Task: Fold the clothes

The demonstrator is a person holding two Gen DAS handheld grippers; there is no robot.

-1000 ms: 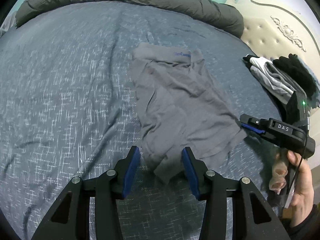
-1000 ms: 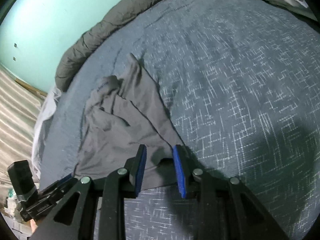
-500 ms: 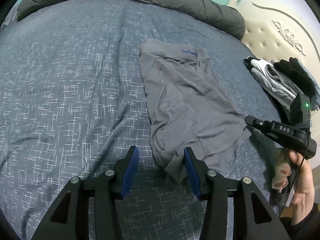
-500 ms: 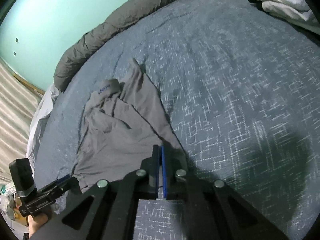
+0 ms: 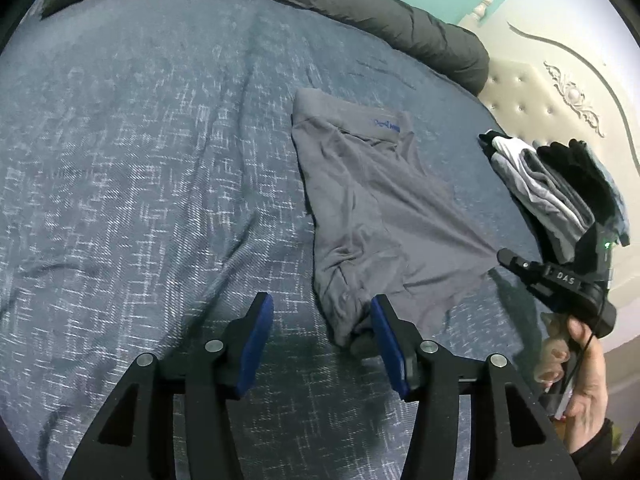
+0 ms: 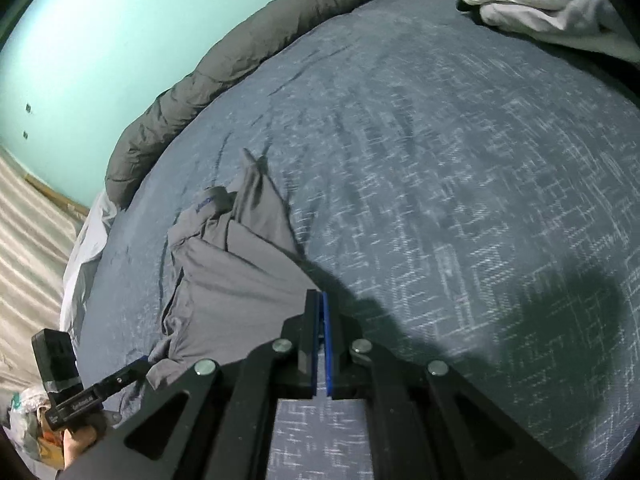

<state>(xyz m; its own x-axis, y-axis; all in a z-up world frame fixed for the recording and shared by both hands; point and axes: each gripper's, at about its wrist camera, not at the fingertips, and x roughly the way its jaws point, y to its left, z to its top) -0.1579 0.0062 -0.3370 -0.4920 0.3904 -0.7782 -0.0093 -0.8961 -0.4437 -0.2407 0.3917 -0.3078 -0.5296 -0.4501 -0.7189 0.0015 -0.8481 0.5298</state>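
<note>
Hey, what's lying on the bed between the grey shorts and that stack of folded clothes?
Nothing: the left wrist view shows bare blue bedspread between grey shorts and stack.

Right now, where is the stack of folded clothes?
In the left wrist view the stack of folded clothes sits at the right edge of the bed, beside the cream headboard and just beyond the grey shorts.
</note>
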